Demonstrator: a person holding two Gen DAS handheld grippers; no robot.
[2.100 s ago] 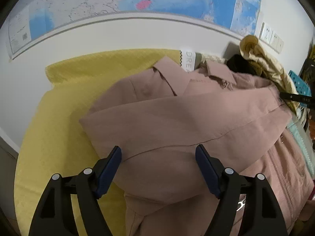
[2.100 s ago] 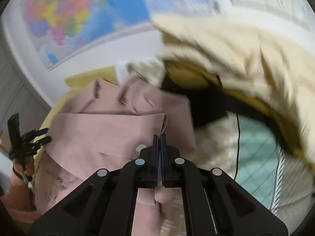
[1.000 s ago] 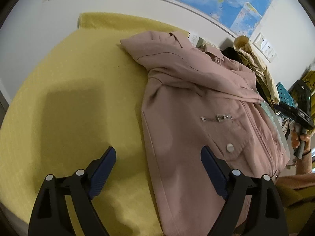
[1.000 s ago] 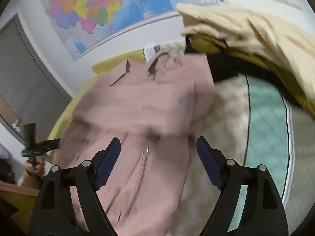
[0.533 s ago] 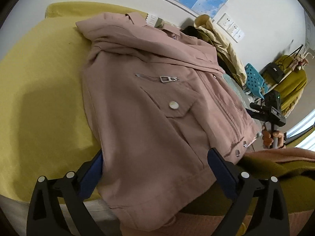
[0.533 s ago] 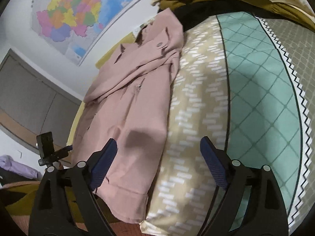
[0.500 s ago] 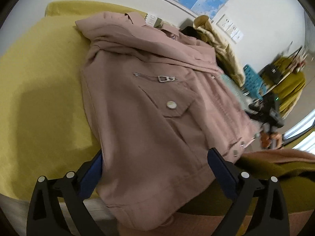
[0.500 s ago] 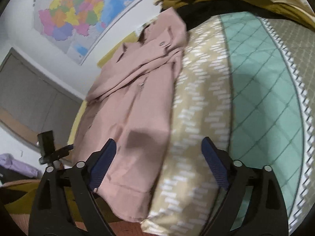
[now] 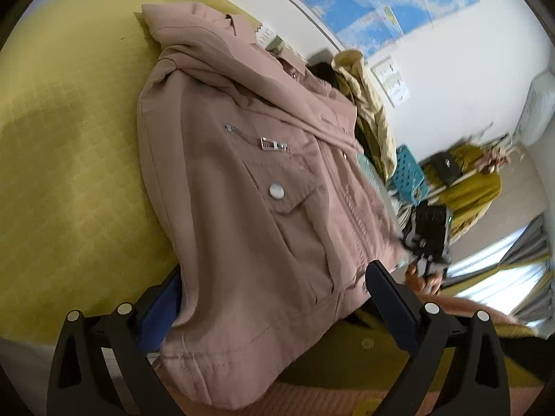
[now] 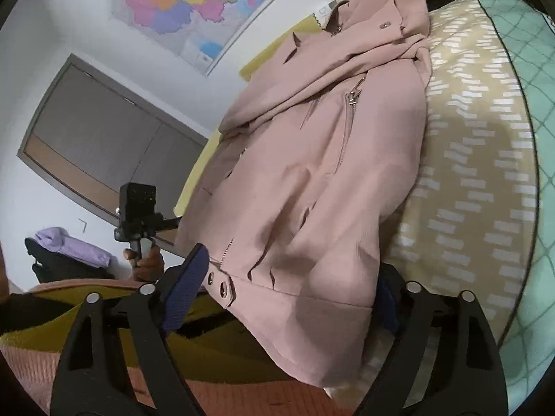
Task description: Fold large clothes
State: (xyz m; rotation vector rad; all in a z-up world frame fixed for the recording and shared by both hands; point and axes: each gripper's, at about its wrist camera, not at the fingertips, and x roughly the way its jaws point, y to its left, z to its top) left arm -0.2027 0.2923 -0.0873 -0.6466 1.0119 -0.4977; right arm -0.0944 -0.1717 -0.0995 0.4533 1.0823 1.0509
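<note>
While both sets of fingers stand spread wide and hold nothing, the left gripper (image 9: 277, 308) straddles the hem of the pink jacket (image 9: 249, 180) at the bed's near edge, its left pad partly tucked behind the cloth. The right gripper (image 10: 295, 298) frames the jacket's (image 10: 322, 159) other hem corner beside two metal snaps (image 10: 222, 286). The jacket lies front up, sleeves folded across its chest, on a yellow blanket (image 9: 69, 145), with a patterned quilt (image 10: 478, 159) along its right side. Beyond its collar a white tag (image 9: 265, 34) shows letters, perhaps "DRE". A wall map (image 10: 194, 3) hangs above.
</note>
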